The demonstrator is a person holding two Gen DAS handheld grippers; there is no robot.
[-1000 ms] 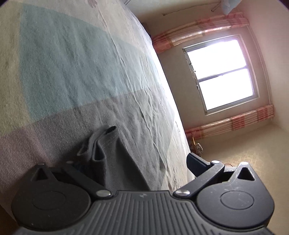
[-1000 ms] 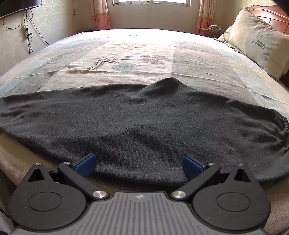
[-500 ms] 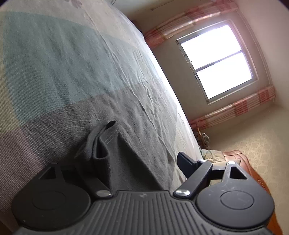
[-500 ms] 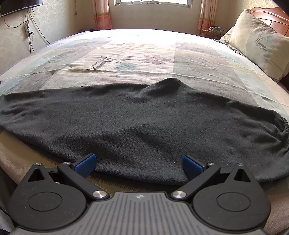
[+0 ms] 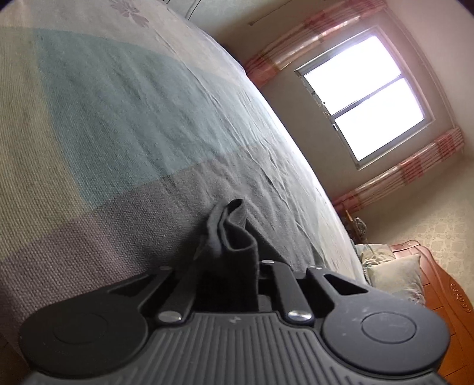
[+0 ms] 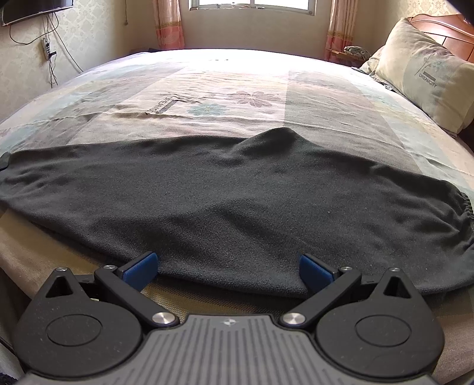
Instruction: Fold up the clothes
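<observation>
Both your grippers sit at the soft, dark fleece garment (image 6: 237, 207) spread flat on the woven patchwork bed (image 6: 231, 88): the left gripper (image 5: 228, 266) has its jaws closing on a bunched, curled cuff, while the right gripper (image 6: 228, 266) holds its jaws wide over the near hem.

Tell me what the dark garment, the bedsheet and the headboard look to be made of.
Dark garment: soft, matte fleece or brushed knit, judging by its fuzzy nap and limp drape.
Bedsheet: thin woven cotton-like cloth, matte, with fine creases and a printed pattern.
Headboard: apparently wood, reddish-brown with a glossy varnish and shaped ridges.
</observation>
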